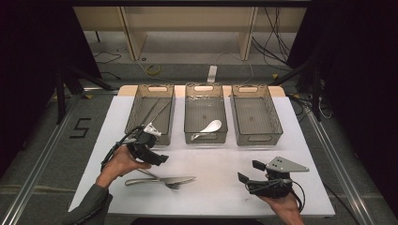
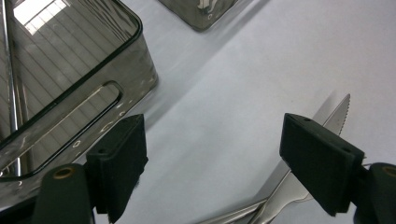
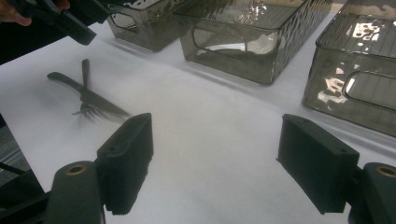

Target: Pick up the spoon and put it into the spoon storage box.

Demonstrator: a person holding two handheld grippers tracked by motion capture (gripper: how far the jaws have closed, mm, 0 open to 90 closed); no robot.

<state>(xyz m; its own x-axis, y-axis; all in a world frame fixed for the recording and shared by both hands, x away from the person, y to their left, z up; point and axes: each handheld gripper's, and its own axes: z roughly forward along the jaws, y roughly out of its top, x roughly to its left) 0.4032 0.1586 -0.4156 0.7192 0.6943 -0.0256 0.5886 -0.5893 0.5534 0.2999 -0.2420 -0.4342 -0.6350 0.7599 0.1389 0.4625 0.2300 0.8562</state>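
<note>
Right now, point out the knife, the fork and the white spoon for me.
knife point(image 1: 180, 179): high view, on the blade, where it lies on the table.
fork point(image 1: 172, 185): high view, on the tines, just under the knife blade.
white spoon point(image 1: 212, 125): high view, on the bowl, inside the middle bin.

The high view was dim at its edges, black curtains swallowing both sides, while the white rectangular table sheet point(image 1: 206, 187) stood brightly lit from above; shadows under the crossed steel knife and fork point(image 1: 162, 179) were short and soft; the picture was slightly soft throughout. In the left gripper view, glare from ceiling lights whitened the floor of the smoky translucent plastic bin point(image 2: 70, 60); the near black jaws were blurred, and the sheet took a cool bluish cast. In the right gripper view the cutlery point(image 3: 86, 95) read as dark silhouettes; bright reflections speckled the bin walls point(image 3: 243, 42); the frame's corners fell into darkness.
</note>
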